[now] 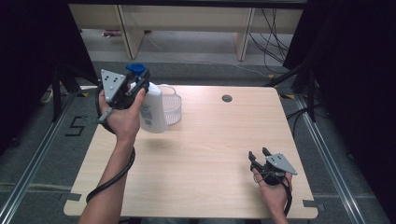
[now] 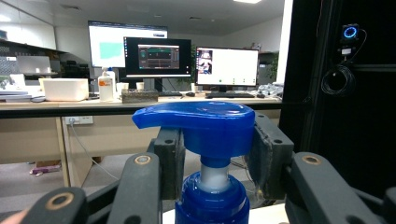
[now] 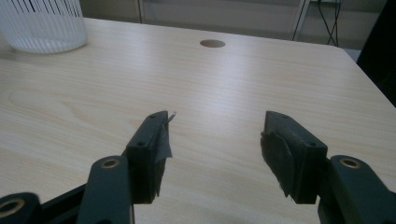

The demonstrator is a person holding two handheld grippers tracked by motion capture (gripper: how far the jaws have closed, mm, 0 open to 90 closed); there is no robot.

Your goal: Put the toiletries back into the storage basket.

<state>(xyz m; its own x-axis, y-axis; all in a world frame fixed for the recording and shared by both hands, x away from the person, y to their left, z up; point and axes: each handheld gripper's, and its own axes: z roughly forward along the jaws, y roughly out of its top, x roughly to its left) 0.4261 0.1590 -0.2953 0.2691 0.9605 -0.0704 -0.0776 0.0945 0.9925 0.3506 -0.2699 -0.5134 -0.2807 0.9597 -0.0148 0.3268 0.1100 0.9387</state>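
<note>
A: Left tool (image 1: 133, 86) first, upper left of the high view: its jaws are closed in on the blue pump head (image 2: 201, 123) of a white pump bottle (image 1: 153, 111), one pad on each side of the neck in the left gripper view.

B: And the bottle (image 2: 212, 203) is off the counter (image 1: 205, 154), held up and tilted a little, the person's left hand (image 1: 122, 114) wrapped round the tool's handle beside it.

A: The spout of that pump points to the left of the left gripper view, with monitors (image 2: 157, 57) on a far desk behind it.

B: Just behind the bottle, at the counter's far left, a clear ribbed basket (image 1: 172, 108) stands upright. Whether bottle and basket touch can't be told from here.

A: Over to the right tool (image 1: 259, 155), lower right of the high view. Jaws spread wide, nothing between them.

B: The right gripper view confirms it: both pads (image 3: 152, 144) apart over bare wood, low to the counter (image 3: 224, 88).

A: The right hand (image 1: 273, 184) rests near the counter's near right corner, well apart from the bottle.

B: The basket (image 3: 44, 25) shows at the upper left of that view, and a round cable hole (image 3: 212, 43) sits near the far edge.
</note>
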